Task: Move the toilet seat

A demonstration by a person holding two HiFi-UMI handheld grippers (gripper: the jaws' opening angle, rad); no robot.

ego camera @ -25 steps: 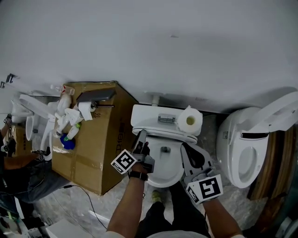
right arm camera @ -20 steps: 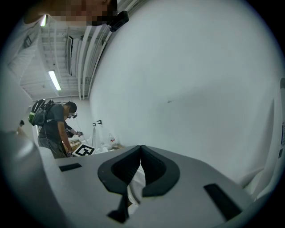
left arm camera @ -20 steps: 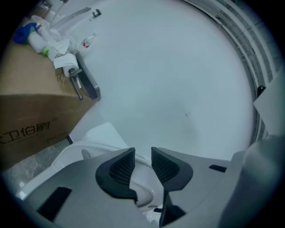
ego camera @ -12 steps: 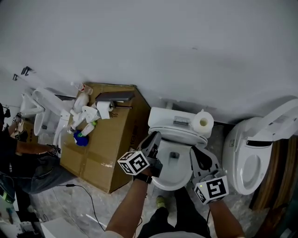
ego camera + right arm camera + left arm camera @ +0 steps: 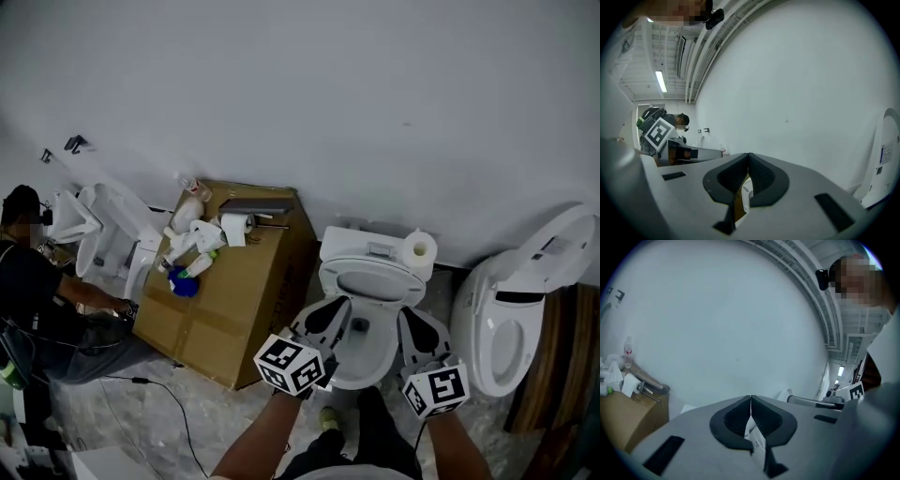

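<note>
The white toilet [image 5: 361, 352] stands against the wall in the head view. Its seat [image 5: 372, 278] stands raised, leaning on the tank [image 5: 361, 246]. My left gripper [image 5: 340, 304] hovers over the bowl's left side, jaws shut with nothing between them. My right gripper [image 5: 407, 315] is over the bowl's right side, also shut and empty. Neither touches the seat. In the left gripper view the left gripper [image 5: 751, 398] points up at the bare wall. The right gripper [image 5: 748, 155] does the same in the right gripper view.
A toilet paper roll [image 5: 420, 248] sits on the tank. A cardboard box [image 5: 230, 305] with bottles and paper stands to the left. A second toilet [image 5: 506, 314] with its lid up is at the right. A crouching person [image 5: 37, 295] works at another toilet [image 5: 103, 239] far left.
The left gripper's jaws have closed. Both grippers drew back from the seat toward me and tilted upward. The head view pulled back and now shows more of the room.
</note>
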